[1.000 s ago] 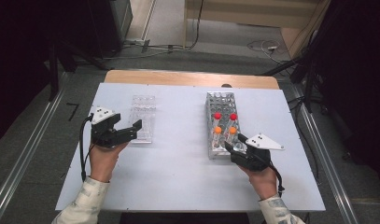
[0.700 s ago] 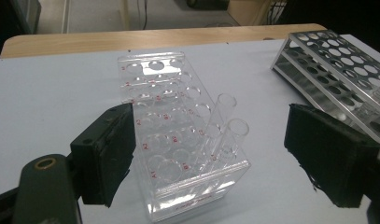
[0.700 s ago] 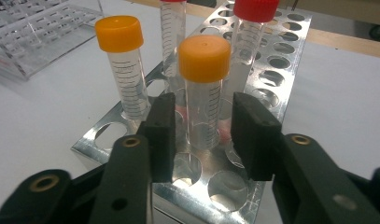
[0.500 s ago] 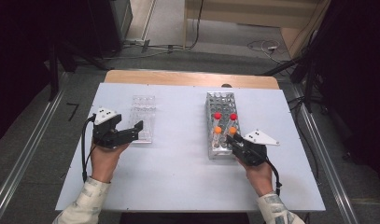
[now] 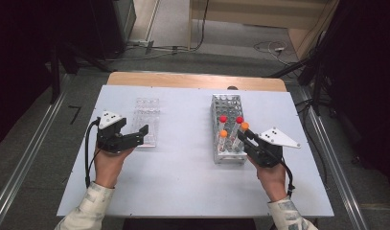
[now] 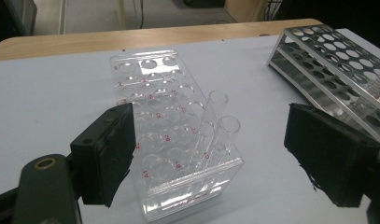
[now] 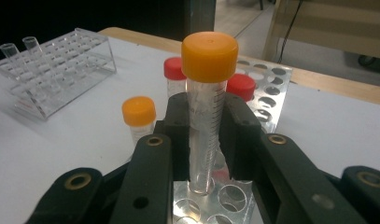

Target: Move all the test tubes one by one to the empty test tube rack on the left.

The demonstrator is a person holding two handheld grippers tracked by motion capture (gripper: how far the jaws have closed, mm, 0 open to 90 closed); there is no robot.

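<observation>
Your black right gripper (image 7: 204, 135) on orange-capped clear tube (image 7: 207, 93); red caps (image 7: 242, 87), silver rack (image 5: 227, 106), pale-blue table (image 5: 183, 182).

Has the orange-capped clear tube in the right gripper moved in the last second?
Yes. The orange-capped clear tube, clamped in the right gripper, now stands higher against the metal perforated rack, its cap above the other caps.

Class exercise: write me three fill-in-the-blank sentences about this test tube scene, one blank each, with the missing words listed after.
1. The right gripper is shut on a tube with an ____ cap.
2. The metal rack also holds two tubes with ____ caps.
3. The clear rack between the left gripper's open jaws holds ____ uncapped tubes.

Missing words: orange; red; two
</observation>
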